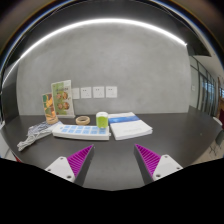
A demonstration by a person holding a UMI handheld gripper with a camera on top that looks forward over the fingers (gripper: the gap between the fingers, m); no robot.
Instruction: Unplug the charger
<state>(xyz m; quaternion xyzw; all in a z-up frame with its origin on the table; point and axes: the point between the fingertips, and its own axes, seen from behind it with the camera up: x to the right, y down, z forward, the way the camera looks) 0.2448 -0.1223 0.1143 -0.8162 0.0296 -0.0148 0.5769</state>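
My gripper [112, 162] is open and empty, with its purple pads [78, 160] wide apart above the dark table [112, 150]. Well beyond the fingers, a little to the left, a white and blue power strip [80, 131] lies flat on the table. A small white plug-like block [82, 120], probably the charger, sits at its far edge. White cables [35, 136] trail from the strip's left end toward the table's left edge. Nothing stands between the fingers.
A small bottle with a green cap [102, 119] stands just right of the strip. A flat stack of white and blue books [130, 126] lies further right. A picture card [62, 98] leans on the grey wall by wall sockets [92, 92].
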